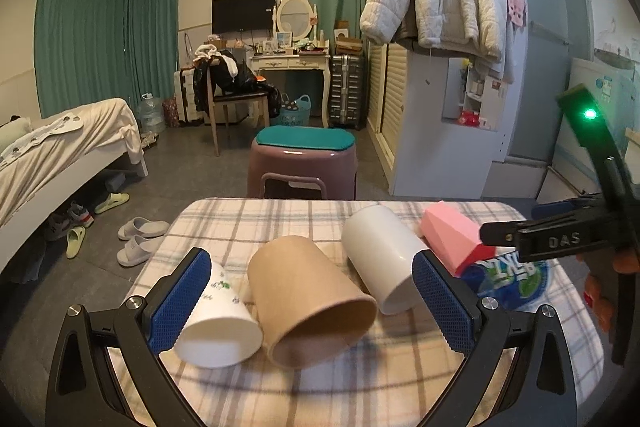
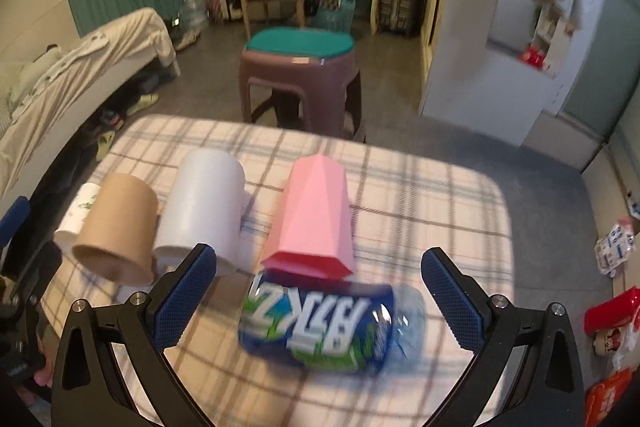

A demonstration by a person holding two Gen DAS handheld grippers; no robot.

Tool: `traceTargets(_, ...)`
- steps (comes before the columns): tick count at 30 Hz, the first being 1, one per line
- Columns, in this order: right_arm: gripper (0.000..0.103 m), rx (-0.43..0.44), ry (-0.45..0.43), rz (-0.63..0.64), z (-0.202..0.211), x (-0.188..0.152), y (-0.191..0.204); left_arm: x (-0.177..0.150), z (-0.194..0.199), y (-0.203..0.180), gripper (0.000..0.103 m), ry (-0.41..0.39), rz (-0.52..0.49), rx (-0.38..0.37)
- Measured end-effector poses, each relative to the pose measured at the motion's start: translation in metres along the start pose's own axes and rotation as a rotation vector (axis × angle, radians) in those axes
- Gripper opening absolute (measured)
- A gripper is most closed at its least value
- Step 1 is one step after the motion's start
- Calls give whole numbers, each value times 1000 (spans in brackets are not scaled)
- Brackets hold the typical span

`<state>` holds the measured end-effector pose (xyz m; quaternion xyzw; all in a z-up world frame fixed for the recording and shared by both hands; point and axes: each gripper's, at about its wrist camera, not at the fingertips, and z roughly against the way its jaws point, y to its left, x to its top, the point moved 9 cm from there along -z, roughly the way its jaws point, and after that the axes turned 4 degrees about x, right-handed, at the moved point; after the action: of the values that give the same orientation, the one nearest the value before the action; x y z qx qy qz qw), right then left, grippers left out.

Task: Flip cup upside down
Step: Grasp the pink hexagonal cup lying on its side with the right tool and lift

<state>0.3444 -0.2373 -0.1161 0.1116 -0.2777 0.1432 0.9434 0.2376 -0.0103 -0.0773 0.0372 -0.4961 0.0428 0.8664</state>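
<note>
left gripper (image 1: 312,301): black curved arms, silver screws at the joints
left pads (image 1: 182,301): blue, fine mesh texture, rectangular
right gripper (image 2: 319,297): same black frame, triangular cut-outs low in each arm, silver screws
right pads (image 2: 450,297): blue, textured
right body, from left wrist: black, raised letters "DAS", green light on top

The bottle (image 1: 516,283) is mostly hidden in the left view behind the pink cup (image 1: 454,241) and the right gripper's arm, and it's smeared with blur in the right view. The printed cup (image 2: 78,213) is half hidden by the brown cup (image 2: 118,229) there. Dresser clutter is too small to read.
</note>
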Motion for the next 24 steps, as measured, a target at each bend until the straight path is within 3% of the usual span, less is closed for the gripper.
traceTargets(9,90,17,109,-22,-48,5,-5,-5,-37,5,103,51,13,-4)
traceTargets(16,87,19,173,-24,-73,5,-2,-9,-47,9,103,71,19,-7)
traceTargets(19,66,20,206,-19,-81,3,0,-8,-48,10,103,78,23,-6)
traceTargets(24,64,29,175,-32,-72,7,0,-5,-47,11,103,75,26,1)
